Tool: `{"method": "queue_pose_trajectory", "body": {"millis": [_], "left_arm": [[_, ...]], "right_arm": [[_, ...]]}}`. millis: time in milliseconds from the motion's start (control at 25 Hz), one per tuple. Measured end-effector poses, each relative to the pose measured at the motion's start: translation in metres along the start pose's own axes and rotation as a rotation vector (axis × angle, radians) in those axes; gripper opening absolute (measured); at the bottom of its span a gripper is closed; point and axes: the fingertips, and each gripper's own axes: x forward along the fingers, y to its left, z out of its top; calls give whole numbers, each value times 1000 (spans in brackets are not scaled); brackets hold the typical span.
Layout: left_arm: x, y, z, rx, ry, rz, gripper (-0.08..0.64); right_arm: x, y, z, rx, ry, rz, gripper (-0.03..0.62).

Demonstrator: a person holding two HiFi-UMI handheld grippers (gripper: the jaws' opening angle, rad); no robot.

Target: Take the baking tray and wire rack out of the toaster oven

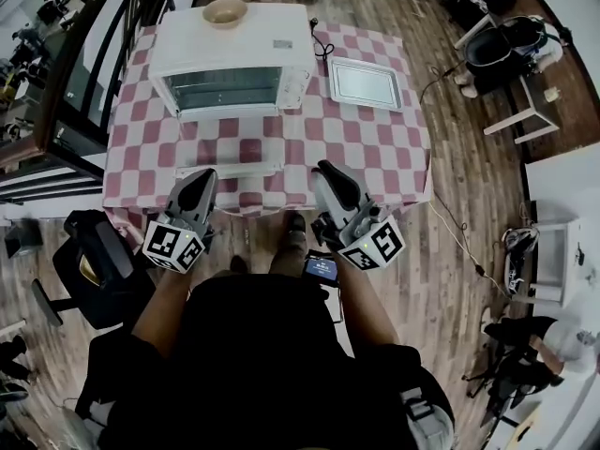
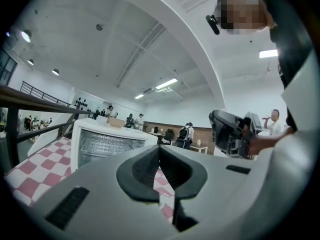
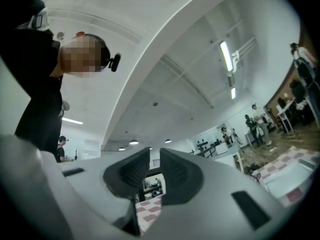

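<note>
Upper right, baking tray (image 1: pixel 364 84) sits out; left gripper (image 1: pixel 204 176) pinched together, right gripper (image 1: pixel 324 171) slightly apart, empty; wire rack next, I guess.

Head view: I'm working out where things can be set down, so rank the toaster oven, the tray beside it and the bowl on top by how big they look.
1. toaster oven, clearly largest
2. tray
3. bowl, smallest, although it sits higher, nearer the camera
</note>
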Motion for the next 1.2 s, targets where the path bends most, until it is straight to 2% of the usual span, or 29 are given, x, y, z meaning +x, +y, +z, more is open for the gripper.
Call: {"method": "queue_pose_trajectory", "body": {"millis": [80, 160, 280, 360, 520, 640, 720, 840, 1040, 1200], "left_arm": [[-24, 1, 4, -4, -15, 7, -6], [-46, 2, 8, -3, -30, 13, -6], [-72, 4, 15, 9, -44, 16, -6], [-86, 6, 17, 14, -41, 26, -6], [-102, 11, 16, -29, -53, 70, -6], [-105, 7, 21, -40, -72, 87, -6], [-105, 2, 26, -28, -74, 80, -6], [-104, 1, 29, -20, -71, 72, -6], [-109, 11, 30, -19, -80, 68, -6], [-114, 23, 32, -31, -89, 63, -6]], "right_arm": [[13, 47, -12, -64, 43, 68, 66], [23, 83, -22, -114, 67, 100, 66], [34, 115, -37, -159, 89, 109, 66], [37, 127, -52, -146, 119, 96, 66], [30, 117, -92, -59, 219, -28, 66], [23, 108, -97, -67, 224, -86, 66], [21, 105, -94, -84, 218, -91, 66], [23, 98, -90, -53, 200, -98, 66], [36, 102, -92, -43, 185, -73, 66], [49, 96, -99, 107, 151, -96, 66]]}}
